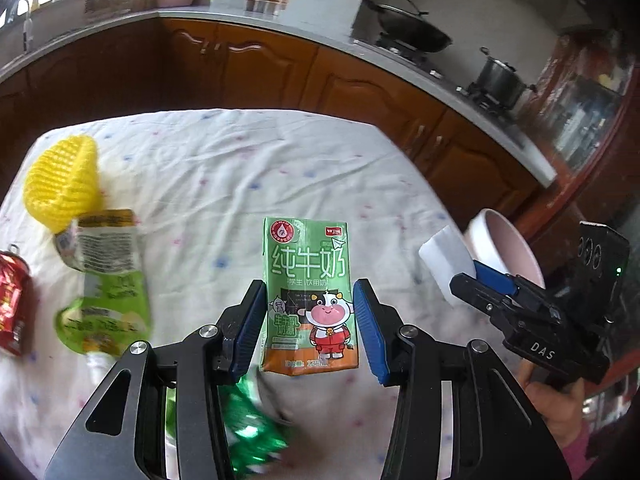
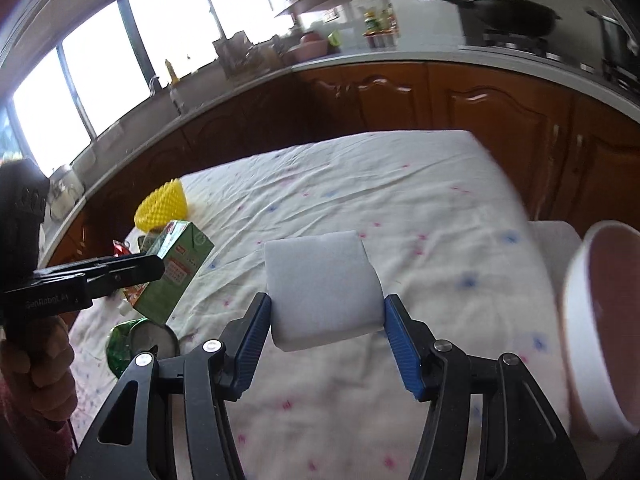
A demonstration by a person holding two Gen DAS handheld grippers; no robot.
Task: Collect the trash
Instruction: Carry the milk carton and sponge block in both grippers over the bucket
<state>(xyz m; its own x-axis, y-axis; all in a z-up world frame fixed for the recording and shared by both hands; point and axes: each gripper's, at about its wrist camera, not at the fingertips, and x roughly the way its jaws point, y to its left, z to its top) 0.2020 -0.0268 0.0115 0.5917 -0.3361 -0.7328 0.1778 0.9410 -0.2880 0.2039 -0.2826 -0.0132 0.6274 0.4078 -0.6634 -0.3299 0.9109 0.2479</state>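
Right wrist view: the right hand-held gripper (image 2: 326, 320) is clenched on a white sponge (image 2: 322, 290), its blue pads pressing the block's two side faces, so the sponge's long axis runs across the jaws and its bulk sticks out ahead of the fingertips. Just to this gripper's right, and a little forward, stands the pink bin (image 2: 600, 328), its open mouth tilted toward the camera and its white rim close to the right finger. That is the relation the next move turns on, by my reading: the sponge has to travel rightward, over that rim, before the jaws let go. The bin lies on the right arm's side, so the right arm is the nearer one.

In the left wrist view, the left hand-held gripper (image 1: 310, 328) grasps a green milk carton (image 1: 310, 296) upright, long axis vertical and crosswise to the fingers, lifted clear of the cloth-covered counter (image 1: 248, 168). From here the bin (image 1: 506, 248) sits far to the right, beyond the right gripper (image 1: 466, 276) and its sponge (image 1: 446, 258), so the carton would have to wait or cross behind it.

Left of the left gripper, uncollected trash lies on the counter: a green wrapper (image 1: 106, 280), yellow foam net (image 1: 64, 180), and red can (image 1: 14, 304). Beneath its fingers is a crumpled green can (image 1: 256, 424).
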